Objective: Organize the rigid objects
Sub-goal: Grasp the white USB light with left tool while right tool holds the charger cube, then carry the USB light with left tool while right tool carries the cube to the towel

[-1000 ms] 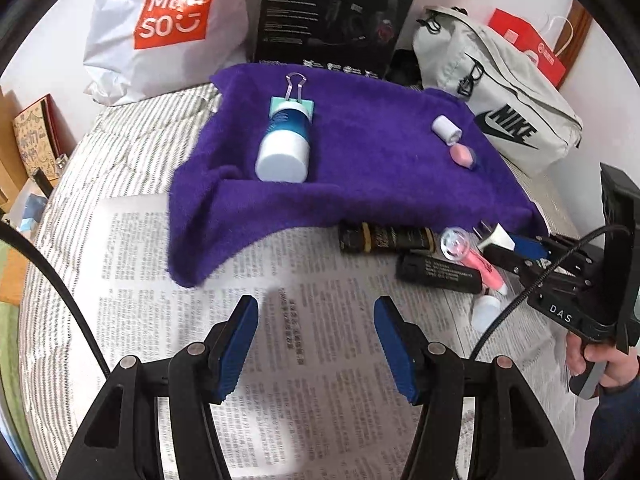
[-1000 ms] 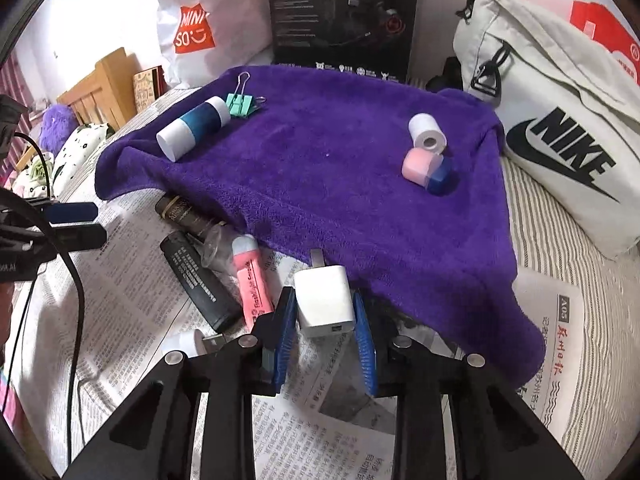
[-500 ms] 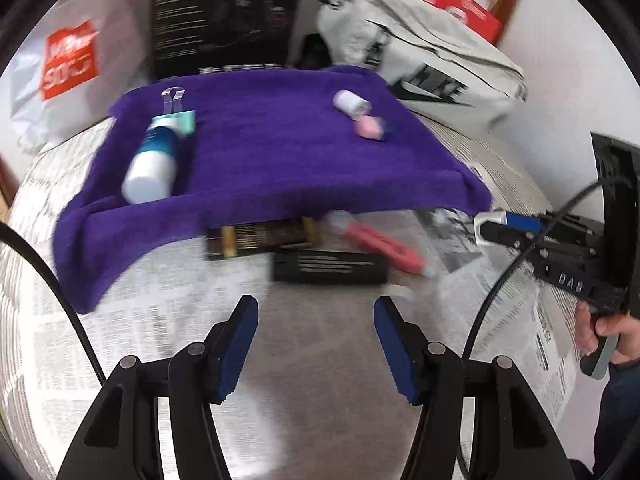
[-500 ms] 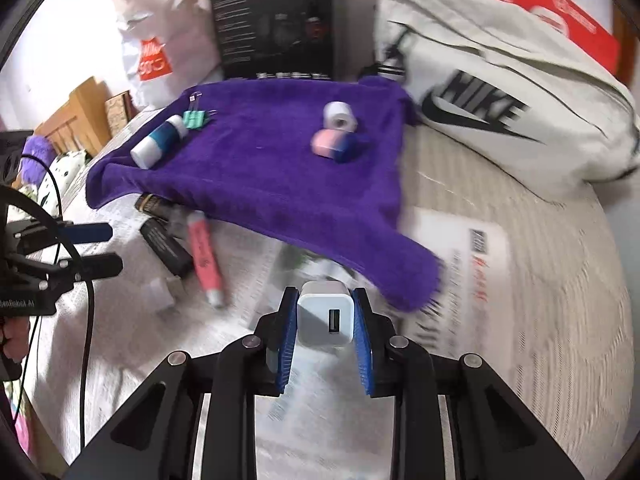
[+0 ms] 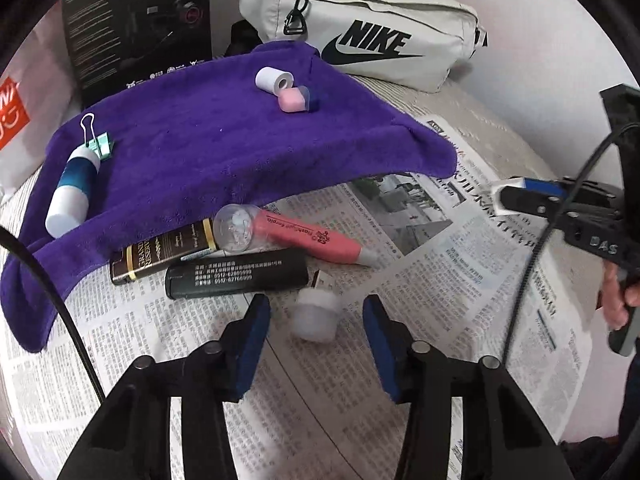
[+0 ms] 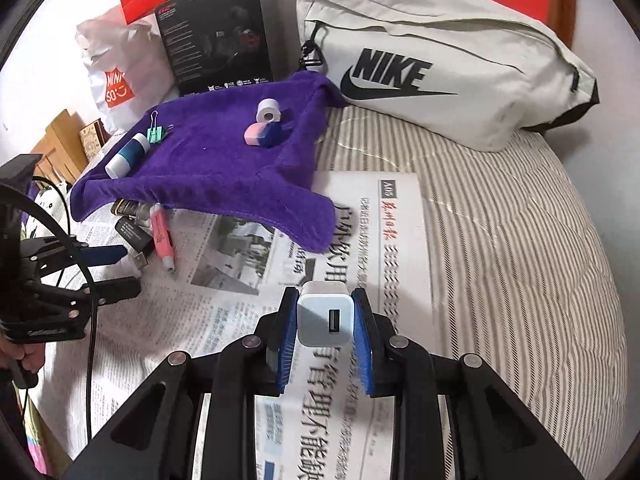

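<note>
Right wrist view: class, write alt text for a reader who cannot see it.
The right gripper is shut on a white square USB charger, held above printed newspaper on a striped bed. Farther back, a purple towel carries a small white tape roll and a pink-and-blue eraser.

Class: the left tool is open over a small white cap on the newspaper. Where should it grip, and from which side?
Grip the small white cap across its round sides, coming straight down from above with the open left tool; it is short, and the black USB stick lies close behind it.
</note>
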